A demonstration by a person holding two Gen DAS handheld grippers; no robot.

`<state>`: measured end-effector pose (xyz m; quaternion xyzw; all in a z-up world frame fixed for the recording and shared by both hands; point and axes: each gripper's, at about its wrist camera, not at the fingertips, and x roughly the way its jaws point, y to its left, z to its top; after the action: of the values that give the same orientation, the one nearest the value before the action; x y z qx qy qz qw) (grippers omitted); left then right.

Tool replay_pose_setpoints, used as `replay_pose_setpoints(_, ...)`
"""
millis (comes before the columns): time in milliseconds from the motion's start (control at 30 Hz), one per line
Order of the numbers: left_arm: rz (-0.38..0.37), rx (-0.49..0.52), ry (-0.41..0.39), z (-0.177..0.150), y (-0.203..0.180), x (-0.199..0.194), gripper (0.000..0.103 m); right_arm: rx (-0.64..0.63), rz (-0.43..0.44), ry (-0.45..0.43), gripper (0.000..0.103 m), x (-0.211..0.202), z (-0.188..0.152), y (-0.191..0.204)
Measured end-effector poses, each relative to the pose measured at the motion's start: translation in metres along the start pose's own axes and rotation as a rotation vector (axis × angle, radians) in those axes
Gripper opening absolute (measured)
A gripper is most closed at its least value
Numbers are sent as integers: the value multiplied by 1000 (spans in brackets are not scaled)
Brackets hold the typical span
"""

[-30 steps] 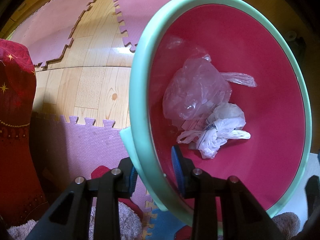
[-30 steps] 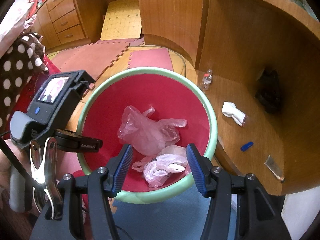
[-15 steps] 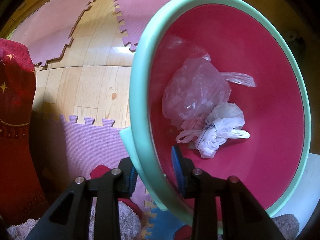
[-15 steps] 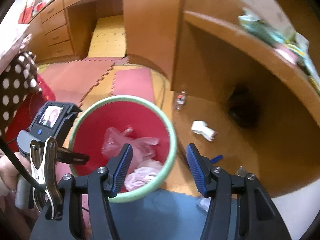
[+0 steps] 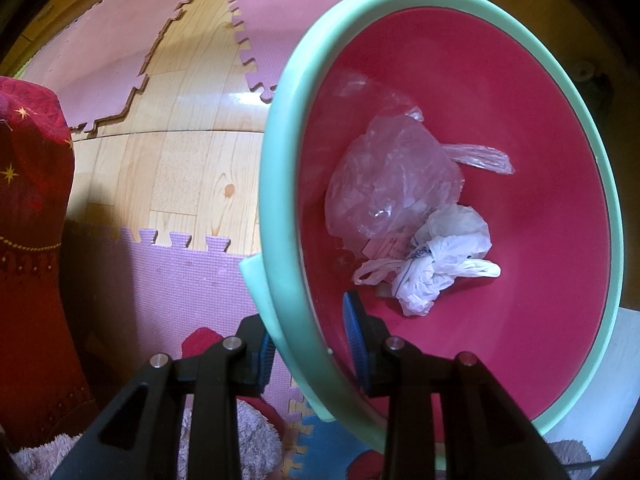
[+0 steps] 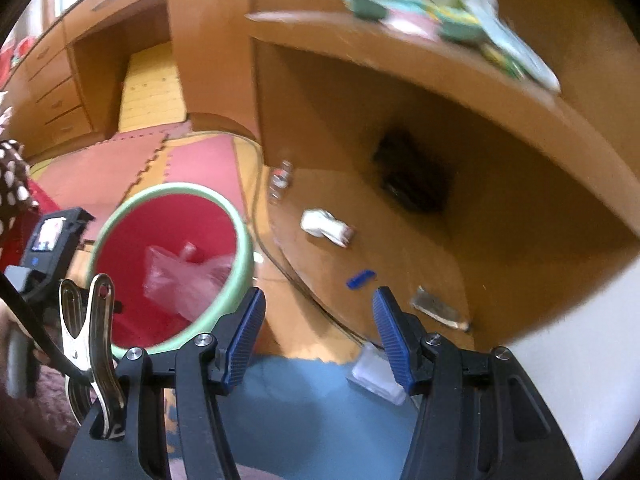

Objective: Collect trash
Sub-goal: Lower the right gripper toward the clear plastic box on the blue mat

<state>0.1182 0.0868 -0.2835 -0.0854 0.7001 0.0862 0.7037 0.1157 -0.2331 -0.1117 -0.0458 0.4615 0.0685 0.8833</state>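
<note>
Soft white crumpled wrapper [image 6: 326, 227] lies on the wooden floor ahead of the empty, open right claw [image 6: 318, 340]: light, compressible; pinch mid-body. Left claw [image 5: 308, 350] clamps the mint-rimmed red plastic bin [image 5: 520, 88] by its rim.

Only one marking shows: dark blue print on the crumpled white plastic bag [image 5: 436, 268], lying in the red basin with a mint-green rim [image 5: 280, 184], just ahead of the left jaws. Its letters are too small to read.
</note>
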Motion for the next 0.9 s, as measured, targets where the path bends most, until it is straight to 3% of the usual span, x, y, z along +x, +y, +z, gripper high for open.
replay_pose_setpoints(367, 0, 1, 0, 0, 1, 0, 33, 178, -64, 105, 61, 45, -64, -64)
replay_pose_setpoints(533, 0, 2, 1, 1, 1, 0, 33, 277, -98, 193, 62, 78, -97, -96)
replay_pose_setpoints(900, 6, 2, 4, 0, 3, 0, 33, 365, -68, 347, 69, 145, -143, -119)
